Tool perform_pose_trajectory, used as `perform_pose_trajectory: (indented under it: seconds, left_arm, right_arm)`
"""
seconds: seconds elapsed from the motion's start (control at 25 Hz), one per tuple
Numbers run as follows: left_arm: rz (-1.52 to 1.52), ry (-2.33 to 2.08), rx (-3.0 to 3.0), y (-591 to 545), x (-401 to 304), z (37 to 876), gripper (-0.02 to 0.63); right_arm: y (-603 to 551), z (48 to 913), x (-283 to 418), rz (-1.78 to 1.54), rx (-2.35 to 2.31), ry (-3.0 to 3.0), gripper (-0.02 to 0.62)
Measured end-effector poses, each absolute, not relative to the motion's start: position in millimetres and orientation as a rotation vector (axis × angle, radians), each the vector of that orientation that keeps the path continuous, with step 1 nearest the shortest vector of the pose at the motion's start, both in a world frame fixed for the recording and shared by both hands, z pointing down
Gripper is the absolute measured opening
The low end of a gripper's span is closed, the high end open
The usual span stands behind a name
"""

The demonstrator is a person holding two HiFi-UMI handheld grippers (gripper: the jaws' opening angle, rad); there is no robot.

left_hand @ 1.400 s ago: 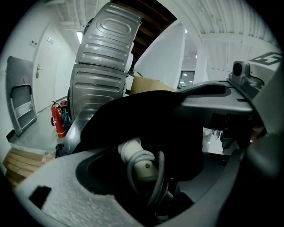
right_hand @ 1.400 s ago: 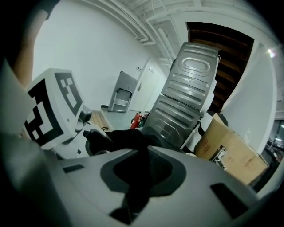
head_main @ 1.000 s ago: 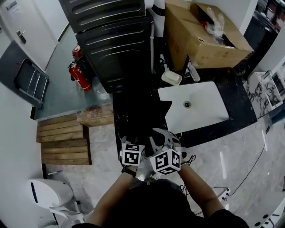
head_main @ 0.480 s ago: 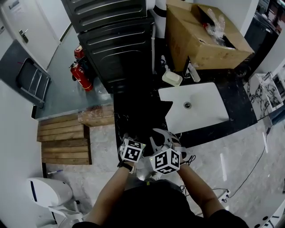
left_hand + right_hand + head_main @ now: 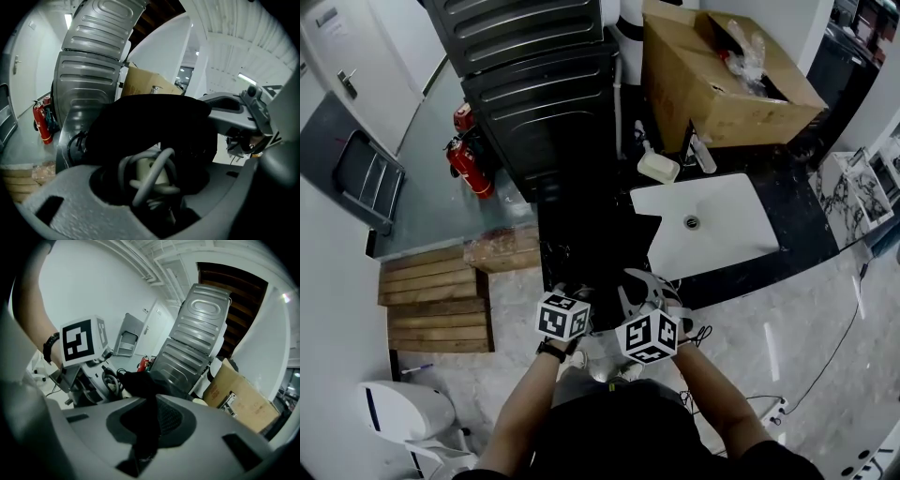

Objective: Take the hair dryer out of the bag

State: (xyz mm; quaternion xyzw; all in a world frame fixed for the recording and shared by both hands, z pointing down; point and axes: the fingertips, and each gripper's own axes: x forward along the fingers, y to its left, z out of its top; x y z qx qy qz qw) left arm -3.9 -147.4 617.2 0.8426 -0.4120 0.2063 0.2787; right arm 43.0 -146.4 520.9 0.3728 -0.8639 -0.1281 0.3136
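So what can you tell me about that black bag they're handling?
The black bag looks like soft, dark cloth, slumped and shapeless. Its mouth gapes toward the left hand-held gripper, showing a pale hair dryer wound with grey cord inside. That gripper's jaws have just been closing, yet stand apart around the bundle. The right hand-held gripper is shut on a fold of the bag's edge.

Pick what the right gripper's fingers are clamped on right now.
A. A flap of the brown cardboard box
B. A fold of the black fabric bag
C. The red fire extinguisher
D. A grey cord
B: in the right gripper view, the right gripper is closed on a fold of the black fabric bag, which runs down between its fingers.
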Motion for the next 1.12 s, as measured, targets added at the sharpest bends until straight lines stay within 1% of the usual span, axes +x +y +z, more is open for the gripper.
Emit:
perform_pose_trajectory:
  seconds: [0.2,0.4,0.72,1.12]
  left_arm:
    - [0.351,-1.045,2.202,-139.9,-1.8,605.9,0.265]
    - [0.283,-1.027,2.194,-134.8,-5.0,598.1,0.264]
    - [0.31,-1.037,2.246,-117.5,-8.9,587.4,0.265]
    - [0.319,-1.037,2.228,-97.5,-20.2,595.7,0.265]
  right_arm:
    - [-149.8,519.5,45.6,-0.341,1.006,-2.262,0.043]
    - [-153.3,516.2,46.4,-0.349,1.03,-2.252,0.043]
    - [-158.3,509.9,45.6,-0.354,1.059,-2.248,0.043]
    - [-156.9,509.4,46.9,-0.348,1.083,-2.242,0.046]
